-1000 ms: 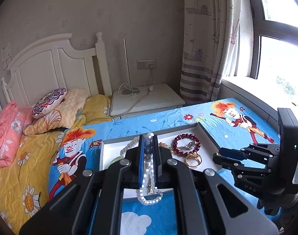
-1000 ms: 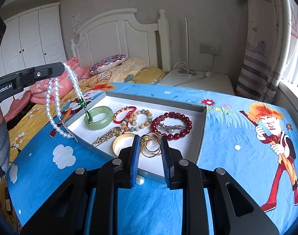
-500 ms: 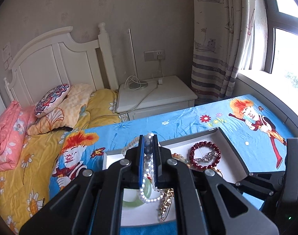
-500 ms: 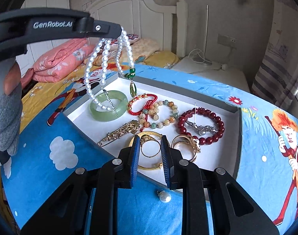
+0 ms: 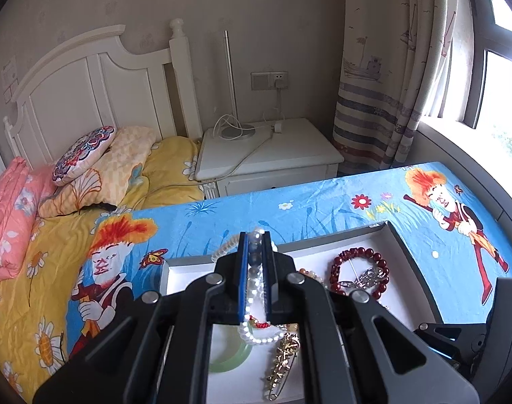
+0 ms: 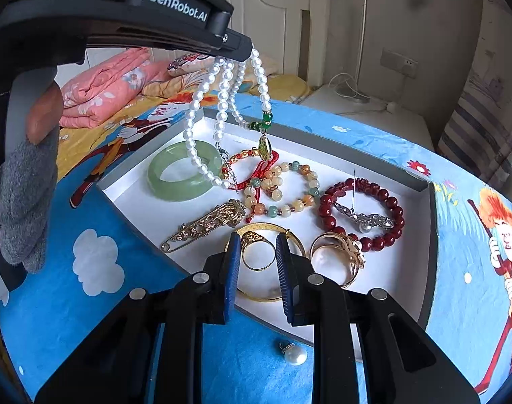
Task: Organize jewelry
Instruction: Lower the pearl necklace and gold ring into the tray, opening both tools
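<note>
Since we've got the pearl necklace [image 6: 202,128] pinched tight in the left gripper [image 5: 255,262], it hangs straight down over the tray [image 6: 421,185], its lowest loop just above the jade bangle [image 6: 185,175]. Our right gripper [image 6: 255,262] is slightly parted and empty at the tray's near edge, so the left one's the nearer for the drop.

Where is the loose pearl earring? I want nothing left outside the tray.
In the right wrist view, the pearl earring lies on the blue cloth just outside the tray's near wall, below the right gripper.
</note>
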Available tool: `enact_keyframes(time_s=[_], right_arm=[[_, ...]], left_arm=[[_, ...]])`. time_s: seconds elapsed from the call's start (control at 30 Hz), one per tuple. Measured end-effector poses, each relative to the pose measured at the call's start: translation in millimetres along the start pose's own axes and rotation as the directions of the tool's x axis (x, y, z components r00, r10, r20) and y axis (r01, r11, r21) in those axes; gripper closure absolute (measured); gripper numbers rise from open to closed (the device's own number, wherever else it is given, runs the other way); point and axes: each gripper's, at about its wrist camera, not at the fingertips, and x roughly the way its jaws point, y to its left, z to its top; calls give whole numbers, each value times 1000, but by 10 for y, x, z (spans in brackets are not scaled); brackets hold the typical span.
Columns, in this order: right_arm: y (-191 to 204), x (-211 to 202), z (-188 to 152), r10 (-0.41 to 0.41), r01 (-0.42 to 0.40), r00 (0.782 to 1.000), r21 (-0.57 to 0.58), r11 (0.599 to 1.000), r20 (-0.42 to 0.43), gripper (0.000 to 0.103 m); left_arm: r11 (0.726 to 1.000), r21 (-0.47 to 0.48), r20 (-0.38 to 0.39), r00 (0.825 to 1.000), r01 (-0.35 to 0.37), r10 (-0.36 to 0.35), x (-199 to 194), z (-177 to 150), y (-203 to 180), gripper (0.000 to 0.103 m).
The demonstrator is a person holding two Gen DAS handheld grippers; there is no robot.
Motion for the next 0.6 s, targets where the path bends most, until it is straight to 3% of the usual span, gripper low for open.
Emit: enact_keyframes(time_s=[0.1, 0.13, 0.2, 0.33, 0.4, 0.53, 0.6], right_arm=[[-39, 36, -4, 3, -3, 1000, 13, 1000, -12, 81], [-47, 40, -4, 5, -5, 1000, 18, 1000, -13, 81], [-75, 47, -5, 24, -24, 1000, 40, 999, -16, 80], [-92, 3, -5, 39, -39, 999, 50, 998, 2, 78], [-106, -39, 2, 54, -55, 998, 61, 997, 19, 68], [-133, -166, 16, 55, -59, 997, 77, 995, 59, 68], [-184, -240, 19, 51, -58, 995, 88, 994, 80, 68]], left_arm=[[1000, -23, -36, 999, -8, 7, 124, -55, 77, 93], [1000, -25, -51, 999, -8, 7, 156, -77, 98, 88], [999, -33, -53, 998, -23, 21, 174, -122, 145, 61], [999, -35, -47, 998, -31, 30, 134, -167, 209, 54], [999, -35, -34, 999, -42, 41, 100, -175, 232, 43], [998, -37, -16, 999, -53, 52, 19, -199, 250, 31], [997, -29, 9, 998, -69, 70, -51, -235, 250, 18]])
